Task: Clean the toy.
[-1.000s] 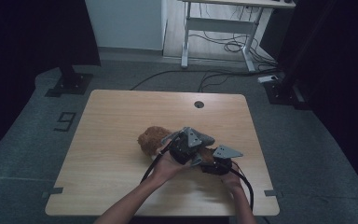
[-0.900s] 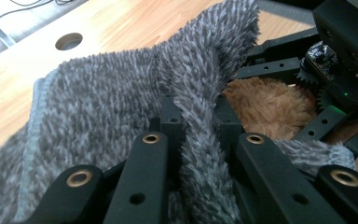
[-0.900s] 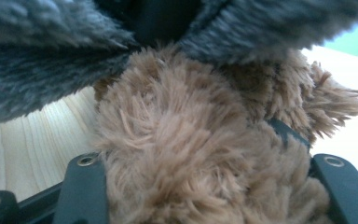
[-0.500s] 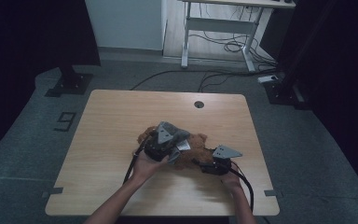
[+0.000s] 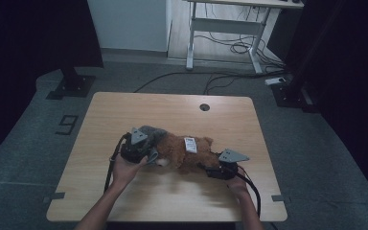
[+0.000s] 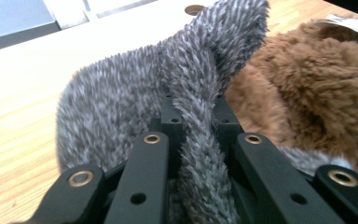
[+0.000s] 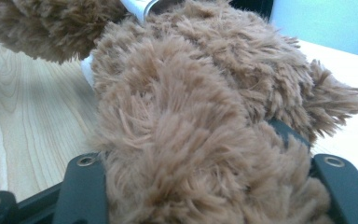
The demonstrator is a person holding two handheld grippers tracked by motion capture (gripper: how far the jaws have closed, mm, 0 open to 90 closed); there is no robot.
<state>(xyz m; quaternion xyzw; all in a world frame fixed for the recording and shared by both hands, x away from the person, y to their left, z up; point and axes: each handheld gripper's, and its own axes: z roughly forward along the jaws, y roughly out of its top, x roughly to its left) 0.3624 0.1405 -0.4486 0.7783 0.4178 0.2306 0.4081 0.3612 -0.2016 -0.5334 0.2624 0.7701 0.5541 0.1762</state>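
Observation:
A brown plush toy [image 5: 182, 151] [image 7: 177, 116] lies stretched across the middle of the wooden table [image 5: 172, 110], a white tag [image 5: 189, 143] on top. A grey furry piece [image 5: 151, 132] [image 6: 121, 93] sits at its left end. My left gripper [image 5: 149, 154] [image 6: 196, 105] is shut on a fold of this grey fur, which runs down between the jaws; the brown plush [image 6: 317, 84] lies just to the right. My right gripper [image 5: 205, 166] [image 7: 191, 163] is shut on the toy's right end, and brown fur hides its fingertips.
A round cable hole [image 5: 204, 107] is near the table's far edge. Beyond the table stand a white desk frame [image 5: 225, 28] with cables on the floor and a black stand base [image 5: 72, 86]. Bare wood [image 5: 124, 201] lies to the left and front.
My left gripper has moved left across the table with the grey fur in its jaws, and the toy now lies drawn out between both grippers. The right gripper has stayed put.

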